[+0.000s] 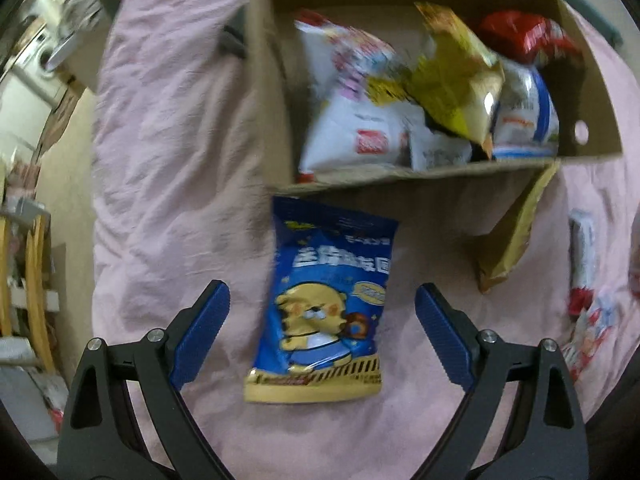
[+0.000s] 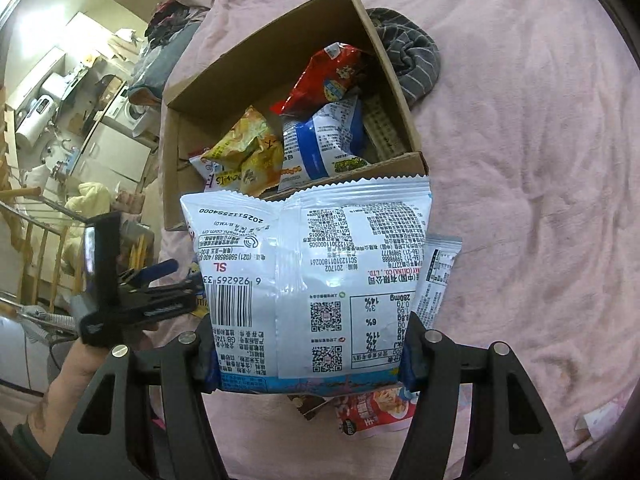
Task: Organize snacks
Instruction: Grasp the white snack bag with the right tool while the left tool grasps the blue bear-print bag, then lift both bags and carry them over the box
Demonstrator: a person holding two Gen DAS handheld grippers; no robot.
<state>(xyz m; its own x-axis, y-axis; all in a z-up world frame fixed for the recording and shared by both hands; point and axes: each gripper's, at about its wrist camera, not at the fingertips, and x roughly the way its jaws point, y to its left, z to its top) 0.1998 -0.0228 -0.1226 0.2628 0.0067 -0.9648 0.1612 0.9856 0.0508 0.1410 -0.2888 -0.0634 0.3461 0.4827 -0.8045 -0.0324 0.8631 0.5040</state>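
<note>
Left tool (image 1: 322, 330): jaws spread wide, nothing between the blue pads (image 1: 200, 332). It points steeply down at a blue snack bag (image 1: 324, 304) with a yellow cartoon bear, lying flat on the pink bedcover (image 1: 168, 160). The bag sits between the two fingers in view, but neither pad touches it. Its top edge lies just beside the near wall of the cardboard box (image 1: 400, 180).

Right tool (image 2: 308, 360): jaws closed onto the lower part of a white snack bag (image 2: 308, 264), back side facing the camera, barcode and printed tables readable. The bag is held up clear of the bedcover, in front of the box (image 2: 280, 40).

Inside the box: a yellow packet (image 2: 250, 152), a white-and-blue packet (image 2: 324, 144) and a red packet (image 2: 328, 76), loosely piled. More snacks lie on the bed under the held bag, among them a red-and-white packet (image 2: 372, 412). A grey striped cloth (image 2: 412, 60) lies against the far outer side of the box.

In the right wrist view the left tool shows at the left, held in a hand (image 2: 80, 364).
</note>
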